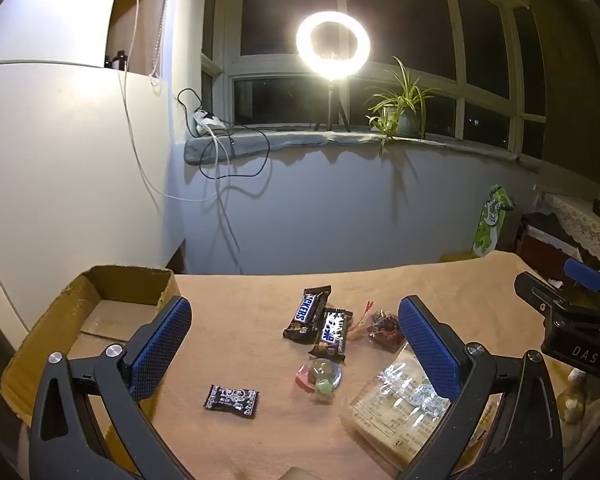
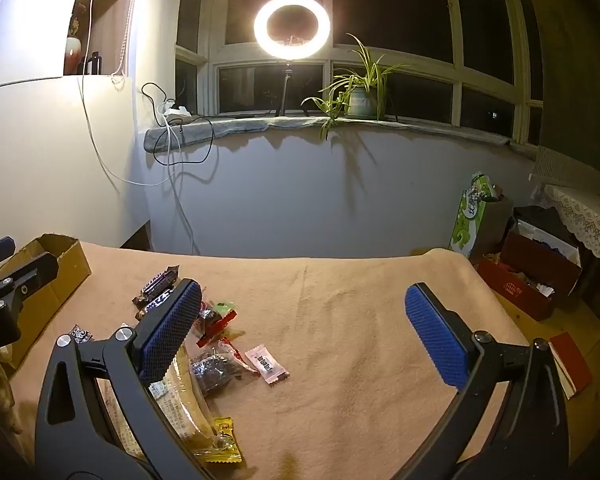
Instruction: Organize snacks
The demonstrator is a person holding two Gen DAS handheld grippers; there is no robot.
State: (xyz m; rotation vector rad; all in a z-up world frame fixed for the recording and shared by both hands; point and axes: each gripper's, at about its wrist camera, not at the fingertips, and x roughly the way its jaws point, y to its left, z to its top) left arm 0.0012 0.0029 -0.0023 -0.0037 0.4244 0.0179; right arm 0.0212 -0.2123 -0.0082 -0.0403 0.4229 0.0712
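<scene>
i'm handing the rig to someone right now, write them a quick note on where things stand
Left hand-held gripper: open, holding nothing, above the table.
Right hand-held gripper: open, holding nothing.
Cardboard box: at the table's left edge; what shows of its inside is bare.
Snacks, all loose on the blanket: two chocolate bars, black candy, small clear pack, big clear packet, pink candy, yellow candy, dark dried-fruit bag.
Done: nothing sorted yet, as far as I can see.
Left: probably move every snack into the box, nearest ones first.
</scene>
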